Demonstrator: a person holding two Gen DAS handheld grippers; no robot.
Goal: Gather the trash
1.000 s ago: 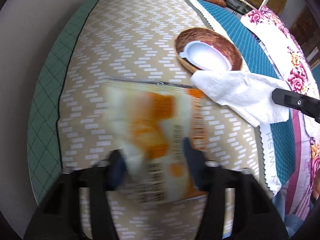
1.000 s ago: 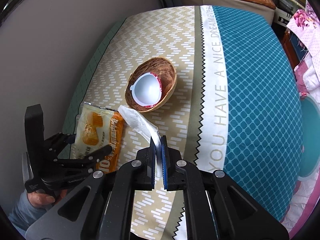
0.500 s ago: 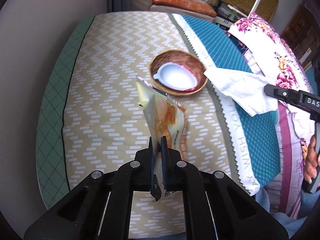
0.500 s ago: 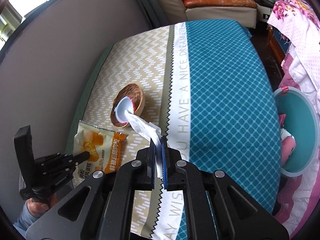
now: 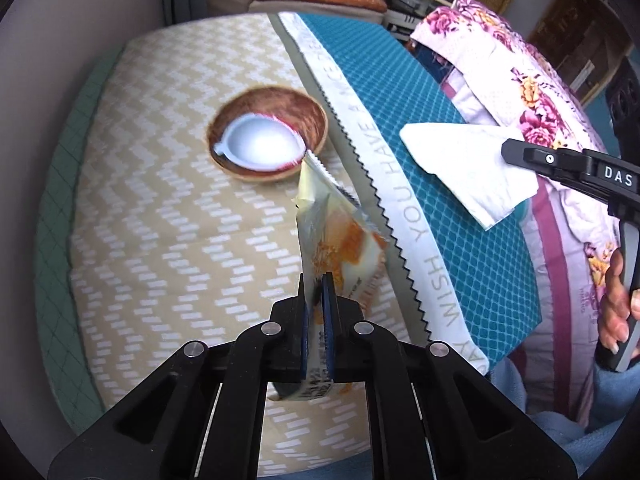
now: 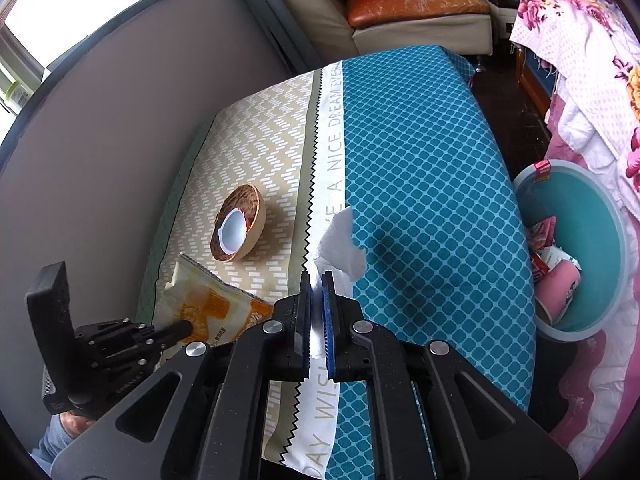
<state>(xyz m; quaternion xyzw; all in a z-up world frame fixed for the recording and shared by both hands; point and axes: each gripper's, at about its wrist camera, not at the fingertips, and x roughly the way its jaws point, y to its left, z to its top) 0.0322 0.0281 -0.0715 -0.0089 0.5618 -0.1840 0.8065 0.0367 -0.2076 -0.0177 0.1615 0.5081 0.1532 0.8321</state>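
Left jaws still pinch snack wrapper (image 5: 340,240), right jaws tissue (image 6: 340,246); both lifted higher, bin (image 6: 600,240) now visible.

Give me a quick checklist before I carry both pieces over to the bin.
1. Left tongs shut on the snack wrapper: ok.
2. Right tongs shut on the tissue: ok.
3. Wrapper and tissue lifted off the tablecloth: ok.
4. Bin in sight past the table's right edge: ok.
5. Room left in the bin: ok, only a few pieces of trash inside.
6. Table fully cleared: not ok, a white lid sits in the wooden bowl.
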